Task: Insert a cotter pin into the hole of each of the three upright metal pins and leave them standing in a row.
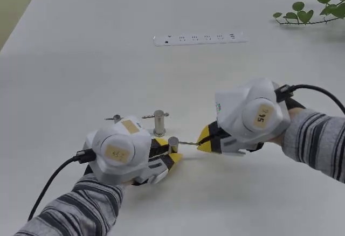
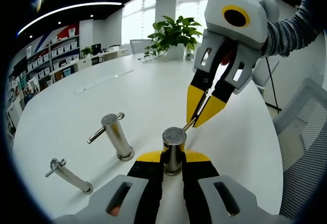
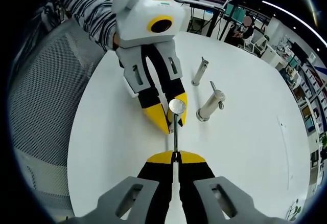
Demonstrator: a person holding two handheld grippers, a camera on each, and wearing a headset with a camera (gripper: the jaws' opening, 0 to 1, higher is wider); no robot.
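- The left gripper [image 2: 173, 158] is clamped around an upright metal pin [image 2: 173, 138] standing on the table [image 1: 81, 58].
- The right gripper [image 3: 176, 157], at the pin's 3 o'clock in the head view, pinches a cotter pin [image 3: 175, 134] whose tip is at the pin's top.
- 2 other pins [image 2: 116, 138] stand at 10 to 11 o'clock, each with a cotter through it.

My white table [image 1: 81, 58] carries a power strip [image 1: 200, 38] at its far side. Nearer me, two metal pins [image 1: 159, 123] stand on it, near each other.
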